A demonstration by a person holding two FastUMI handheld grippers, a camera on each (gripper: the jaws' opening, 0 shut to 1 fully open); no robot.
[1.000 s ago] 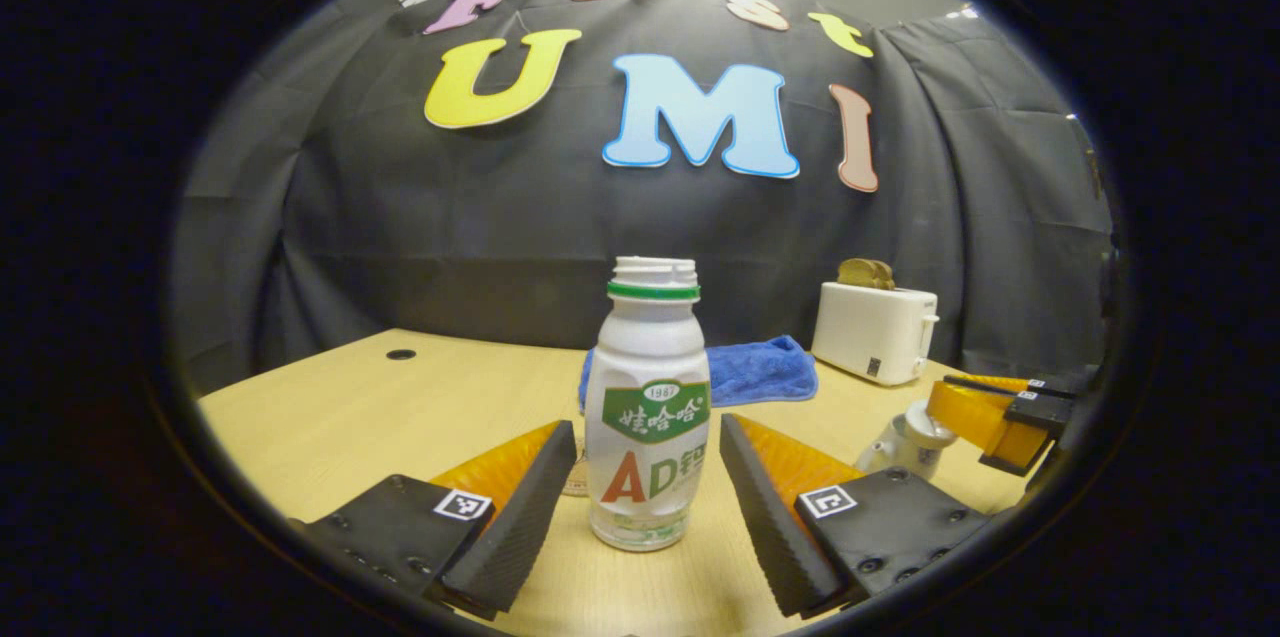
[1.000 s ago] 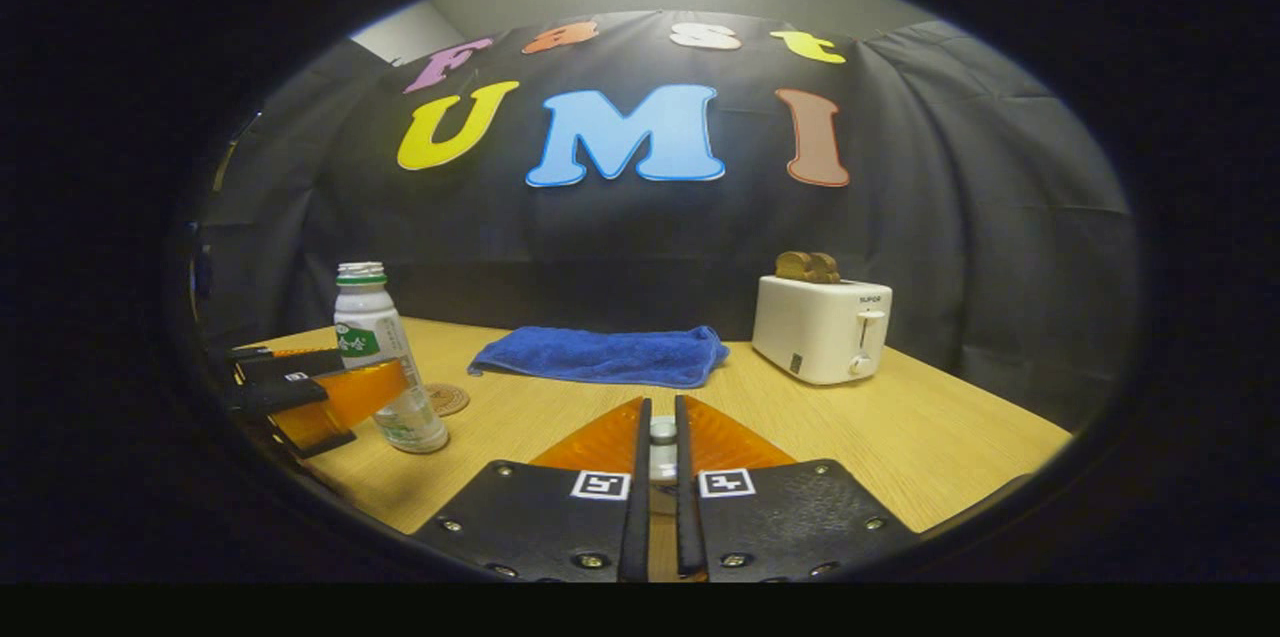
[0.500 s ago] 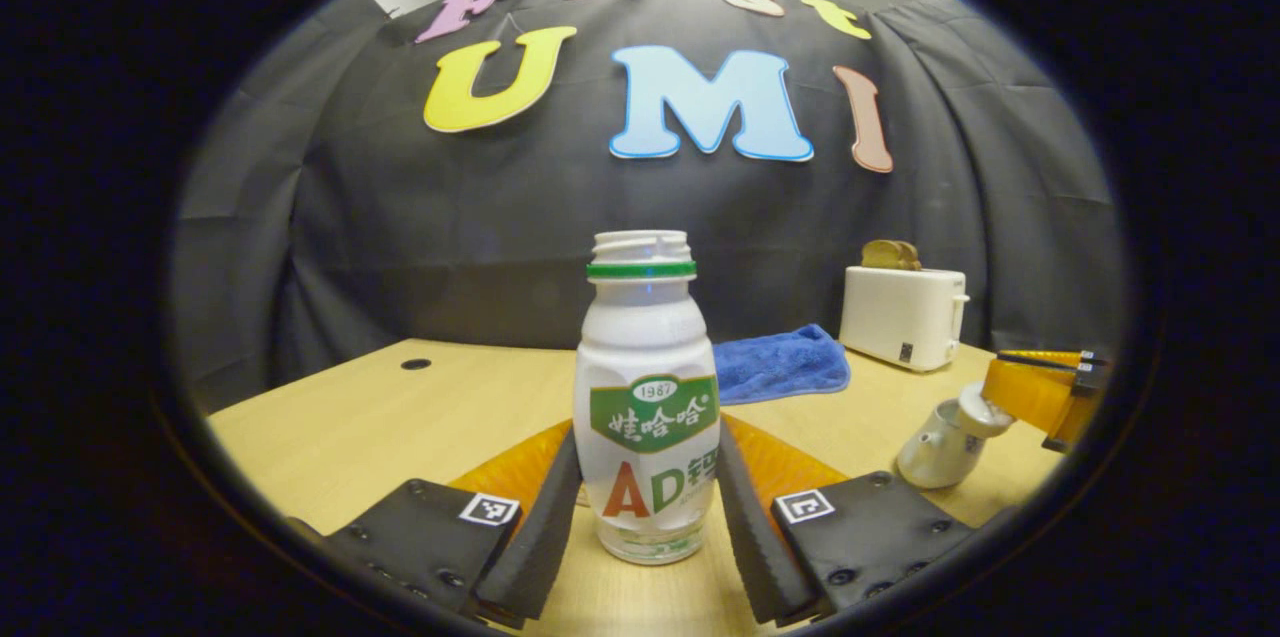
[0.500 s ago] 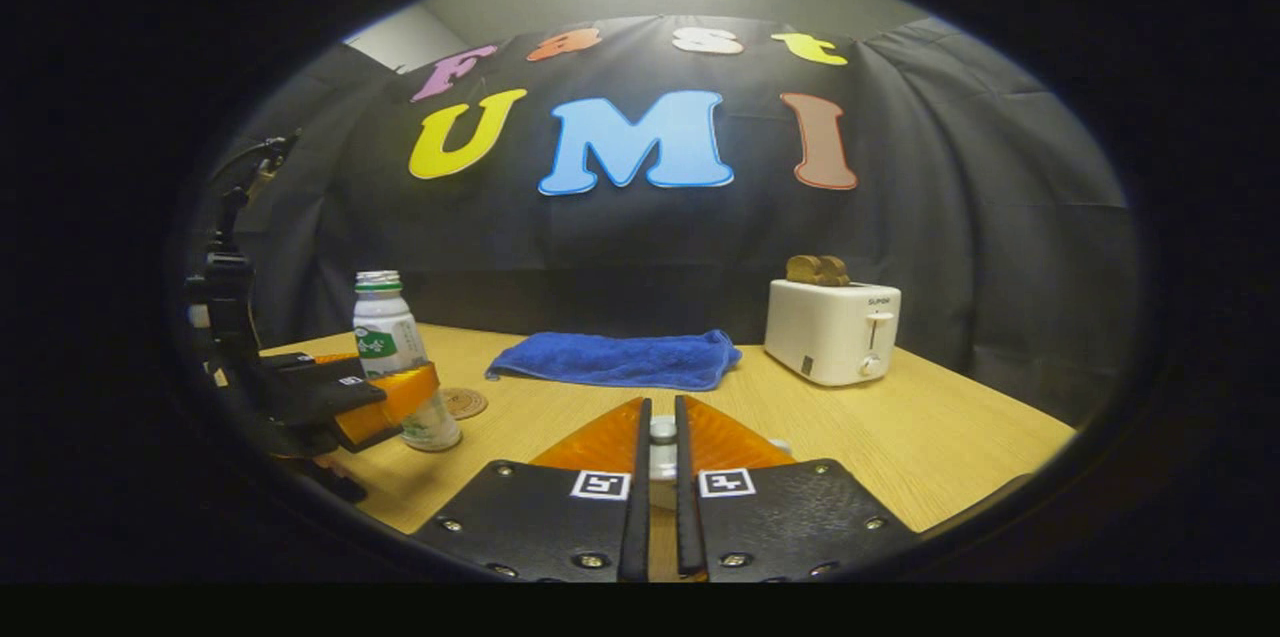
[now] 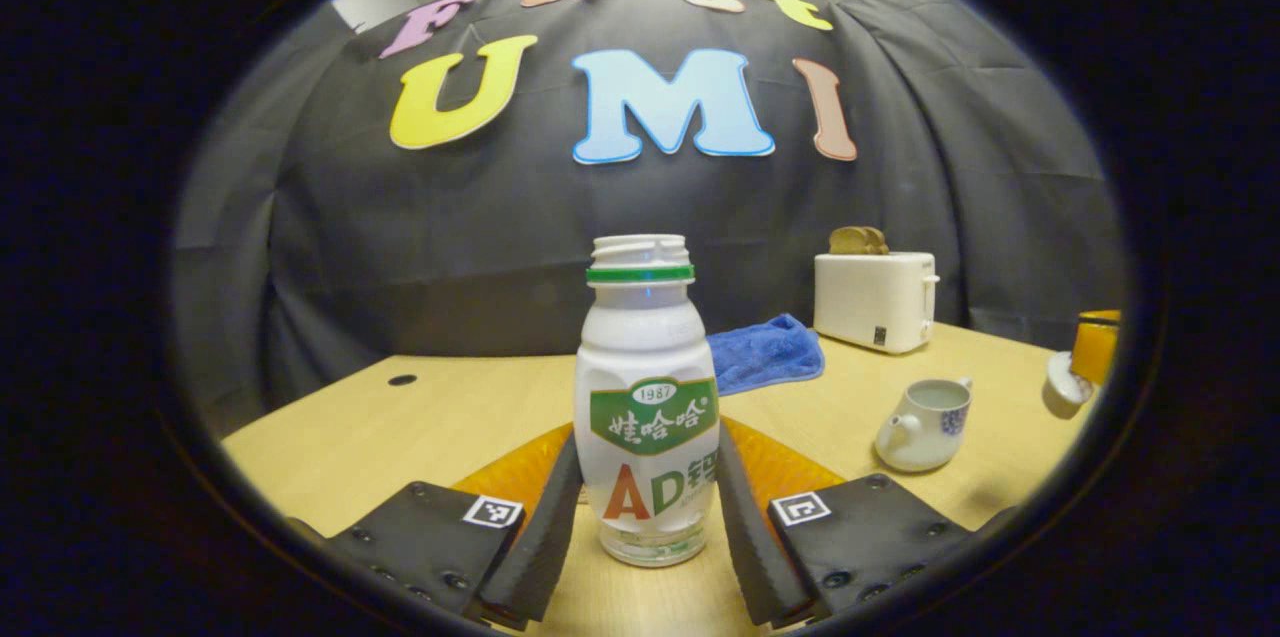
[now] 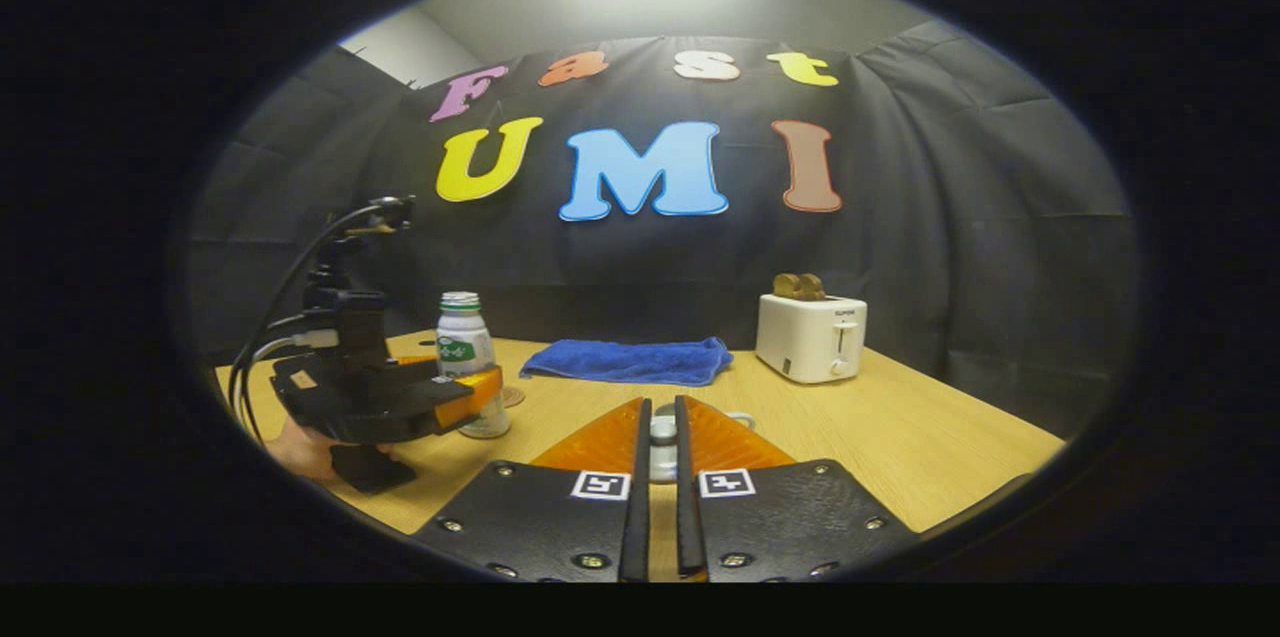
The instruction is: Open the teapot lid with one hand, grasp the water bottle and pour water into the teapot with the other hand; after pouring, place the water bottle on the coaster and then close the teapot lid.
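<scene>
A white, uncapped water bottle (image 5: 645, 397) with a green label stands upright between the fingers of my left gripper (image 5: 648, 447), which press on both its sides. In the right gripper view the same bottle (image 6: 465, 352) sits in the left gripper (image 6: 478, 389), its base near table level, with a round coaster (image 6: 513, 397) just beside it. The white teapot (image 5: 925, 422) stands open on the table. My right gripper (image 6: 661, 407) is shut on the knob of the lid (image 6: 661, 432). The lid (image 5: 1063, 387) hangs off to the right of the pot.
A blue towel (image 6: 630, 362) lies at the back of the wooden table (image 6: 900, 437), and a white toaster (image 6: 810, 337) with bread stands to its right. A hand (image 6: 300, 452) holds the left gripper. The table (image 5: 400, 417) has a small hole (image 5: 402, 380) at its left.
My left gripper's fingers closed onto the bottle. My right gripper lifted the lid off and drew away, leaving the teapot upright and open.
</scene>
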